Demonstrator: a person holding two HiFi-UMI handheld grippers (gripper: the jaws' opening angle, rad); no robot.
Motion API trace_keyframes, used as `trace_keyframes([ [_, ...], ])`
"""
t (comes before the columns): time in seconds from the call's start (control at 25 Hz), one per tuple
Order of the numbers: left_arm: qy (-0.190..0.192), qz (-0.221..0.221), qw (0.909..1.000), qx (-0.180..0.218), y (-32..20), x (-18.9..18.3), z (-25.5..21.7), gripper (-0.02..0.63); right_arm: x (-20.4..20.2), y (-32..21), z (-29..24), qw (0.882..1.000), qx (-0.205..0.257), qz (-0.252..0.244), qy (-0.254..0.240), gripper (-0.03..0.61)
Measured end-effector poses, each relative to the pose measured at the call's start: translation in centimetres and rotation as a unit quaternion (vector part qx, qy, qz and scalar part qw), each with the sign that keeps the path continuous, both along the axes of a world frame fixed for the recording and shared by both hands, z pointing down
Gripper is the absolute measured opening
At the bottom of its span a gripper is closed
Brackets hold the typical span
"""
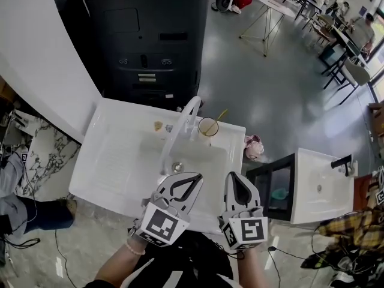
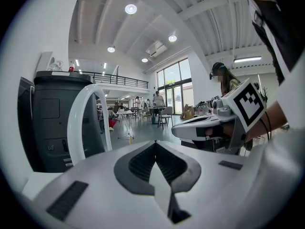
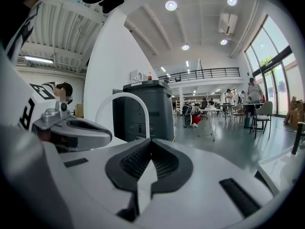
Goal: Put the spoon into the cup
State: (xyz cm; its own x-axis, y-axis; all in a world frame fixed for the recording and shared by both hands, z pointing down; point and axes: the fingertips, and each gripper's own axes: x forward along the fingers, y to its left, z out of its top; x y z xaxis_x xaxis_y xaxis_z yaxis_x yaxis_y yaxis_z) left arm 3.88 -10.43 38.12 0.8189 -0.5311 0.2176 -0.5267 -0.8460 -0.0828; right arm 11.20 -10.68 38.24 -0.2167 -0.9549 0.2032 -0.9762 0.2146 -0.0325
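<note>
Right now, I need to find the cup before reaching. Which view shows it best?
The head view: the cup stands in plain sight on the sink's back ledge, just right of the faucet. Neither gripper view shows the cup; of that area, only the faucet's arch is visible.

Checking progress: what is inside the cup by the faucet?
A thin yellowish handle, probably the spoon's, leans out of the cup; its lower end is too small to see.

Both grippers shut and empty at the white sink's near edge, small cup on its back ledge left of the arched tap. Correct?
Wrong side: the head view shows the small round cup standing right of the white arched tap, on the white sink's back ledge. The left gripper and right gripper are shut and empty at the near edge.
</note>
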Motion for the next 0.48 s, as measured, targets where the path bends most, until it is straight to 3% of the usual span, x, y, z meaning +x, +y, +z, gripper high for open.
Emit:
trace_keyframes([
  [0.48, 0.002, -0.006, 1.0000, 0.004, 0.08, 0.00, -0.34, -0.002, 0.15, 0.58, 0.21, 1.000, -0.005, 0.000, 0.008, 0.002],
])
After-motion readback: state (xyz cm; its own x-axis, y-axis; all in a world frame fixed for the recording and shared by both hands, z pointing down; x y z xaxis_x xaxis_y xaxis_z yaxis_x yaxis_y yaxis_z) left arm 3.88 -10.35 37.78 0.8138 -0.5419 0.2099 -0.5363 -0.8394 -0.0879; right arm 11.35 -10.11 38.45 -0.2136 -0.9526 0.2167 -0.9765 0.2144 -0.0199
